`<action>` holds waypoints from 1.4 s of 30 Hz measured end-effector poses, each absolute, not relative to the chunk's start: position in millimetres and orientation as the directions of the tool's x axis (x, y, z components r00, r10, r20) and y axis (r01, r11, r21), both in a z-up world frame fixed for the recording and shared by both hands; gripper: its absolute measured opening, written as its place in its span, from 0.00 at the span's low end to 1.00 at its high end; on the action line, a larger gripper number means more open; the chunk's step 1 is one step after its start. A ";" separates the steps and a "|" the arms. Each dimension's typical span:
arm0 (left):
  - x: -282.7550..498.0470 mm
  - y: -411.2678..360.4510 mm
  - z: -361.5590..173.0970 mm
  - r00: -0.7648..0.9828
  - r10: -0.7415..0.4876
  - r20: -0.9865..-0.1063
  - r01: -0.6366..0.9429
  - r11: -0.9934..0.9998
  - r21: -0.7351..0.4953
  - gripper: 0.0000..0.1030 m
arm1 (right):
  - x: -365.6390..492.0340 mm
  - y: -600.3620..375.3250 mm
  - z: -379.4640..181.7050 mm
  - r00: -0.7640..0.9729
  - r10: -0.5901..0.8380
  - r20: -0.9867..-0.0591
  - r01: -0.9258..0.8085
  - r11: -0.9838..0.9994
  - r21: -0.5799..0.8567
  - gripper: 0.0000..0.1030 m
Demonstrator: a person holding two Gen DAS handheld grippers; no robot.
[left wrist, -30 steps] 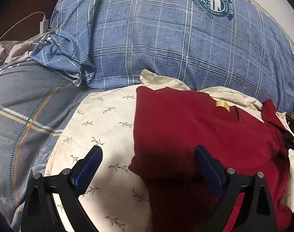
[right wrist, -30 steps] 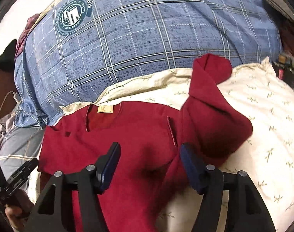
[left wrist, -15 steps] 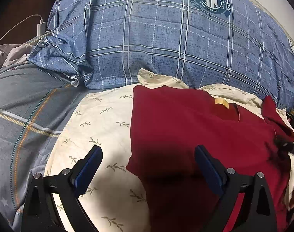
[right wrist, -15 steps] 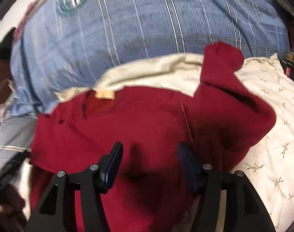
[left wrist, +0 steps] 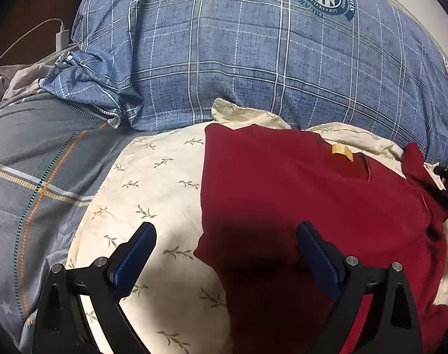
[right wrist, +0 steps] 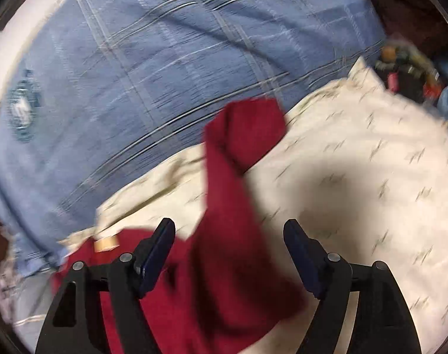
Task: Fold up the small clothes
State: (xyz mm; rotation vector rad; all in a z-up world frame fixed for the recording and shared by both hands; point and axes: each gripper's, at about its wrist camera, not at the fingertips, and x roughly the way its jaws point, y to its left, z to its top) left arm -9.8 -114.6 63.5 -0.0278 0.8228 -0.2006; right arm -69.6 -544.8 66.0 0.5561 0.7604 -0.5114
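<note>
A small dark red shirt (left wrist: 297,194) lies on a cream leaf-print pillow (left wrist: 153,194), its tan neck label (left wrist: 340,150) facing up. My left gripper (left wrist: 226,247) is open and empty, hovering over the shirt's left edge. In the blurred right wrist view the shirt (right wrist: 232,253) shows one sleeve (right wrist: 244,135) sticking up toward the far side. My right gripper (right wrist: 229,247) is open and empty, with the sleeve's lower part between its fingers but apart from them.
A large blue plaid pillow (left wrist: 253,59) lies behind the cream pillow (right wrist: 356,177). A grey striped blanket (left wrist: 32,177) is at the left. A white charger and cable (left wrist: 60,35) are at the far left. Dark clutter (right wrist: 406,70) sits at the far right.
My right gripper has swung to the right and opened wider; the sleeve now stands between its fingers. My left gripper has barely moved and stays open.
</note>
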 end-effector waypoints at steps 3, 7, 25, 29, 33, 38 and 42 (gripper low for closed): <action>-6.0 -112.6 61.8 0.659 -0.191 -0.728 0.156 0.981 -0.116 0.93 | -41.9 -546.5 61.2 0.592 -0.190 -0.783 0.565 0.791 0.236 0.76; -0.7 -113.6 57.7 0.646 -0.187 -0.740 0.147 0.982 -0.120 0.93 | -0.6 -545.5 51.0 0.546 -0.229 -0.806 0.548 0.825 0.137 0.76; -1.9 -84.8 67.2 0.710 -0.120 -0.694 0.019 0.988 -0.151 0.93 | 21.4 -396.1 132.0 0.422 0.593 -0.686 -0.200 0.798 0.568 0.36; -4.4 -72.5 70.2 0.719 -0.109 -0.686 -0.014 0.985 -0.171 0.93 | 33.9 -398.0 98.1 0.440 0.424 -0.791 0.019 0.877 0.481 0.52; -4.2 -60.8 72.1 0.720 -0.131 -0.682 -0.038 0.973 -0.228 0.93 | 8.0 -391.7 96.8 0.483 0.469 -0.740 0.000 0.845 0.535 0.52; -4.7 -63.8 73.1 0.720 -0.138 -0.680 -0.020 0.975 -0.220 0.93 | -12.8 -346.0 69.0 0.367 0.553 -0.748 -0.089 0.821 0.564 0.52; -7.1 -65.6 74.1 0.724 -0.121 -0.679 -0.017 0.981 -0.193 0.93 | -14.6 -325.5 31.5 0.274 0.615 -0.739 -0.057 0.778 0.626 0.52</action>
